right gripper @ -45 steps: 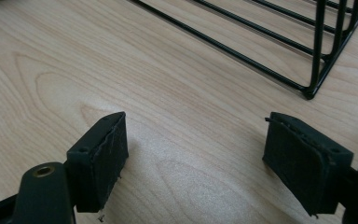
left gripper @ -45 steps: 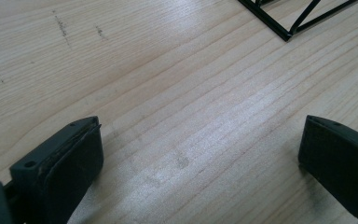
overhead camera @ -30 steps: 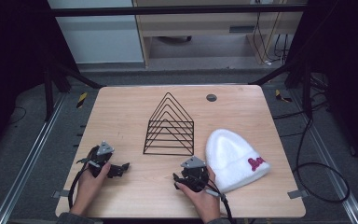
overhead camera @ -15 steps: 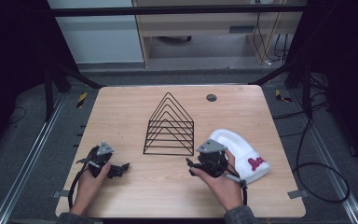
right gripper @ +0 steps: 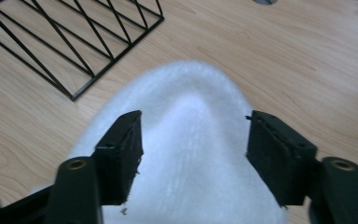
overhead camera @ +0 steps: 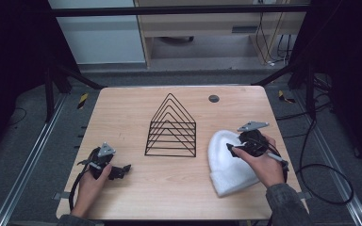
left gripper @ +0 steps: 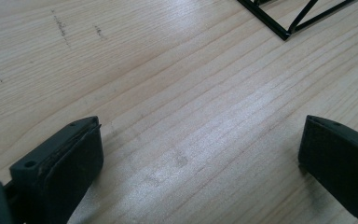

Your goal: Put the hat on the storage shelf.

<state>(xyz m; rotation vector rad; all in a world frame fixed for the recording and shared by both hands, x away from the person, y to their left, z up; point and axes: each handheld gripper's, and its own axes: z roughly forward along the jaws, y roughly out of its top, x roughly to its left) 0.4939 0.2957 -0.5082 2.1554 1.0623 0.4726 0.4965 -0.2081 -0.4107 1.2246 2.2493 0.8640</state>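
A white knit hat [overhead camera: 226,165] lies at the right front of the wooden table [overhead camera: 122,117]. My right gripper [overhead camera: 233,150] hovers over its crown, pointing left. In the right gripper view the hat [right gripper: 186,93] bulges up between the two jaws of that gripper [right gripper: 193,126]. These jaws have just been closing and stand either side of the fabric, with no firm pinch to see. My left gripper [overhead camera: 122,170] rests at the left front. Its jaws [left gripper: 200,140] stand wide apart over bare wood.
A black wire rack [overhead camera: 171,127] of triangular dividers stands mid-table, just left of the hat; its corner shows as the rack [left gripper: 289,18] and the rack [right gripper: 74,42] in the gripper views. A small dark disc [overhead camera: 213,98] sits near the far edge. Cables trail off the right edge.
My right hand has moved from the front middle of the table rightward and up, over the hat, now covering the hat's right side. The left hand stayed put.
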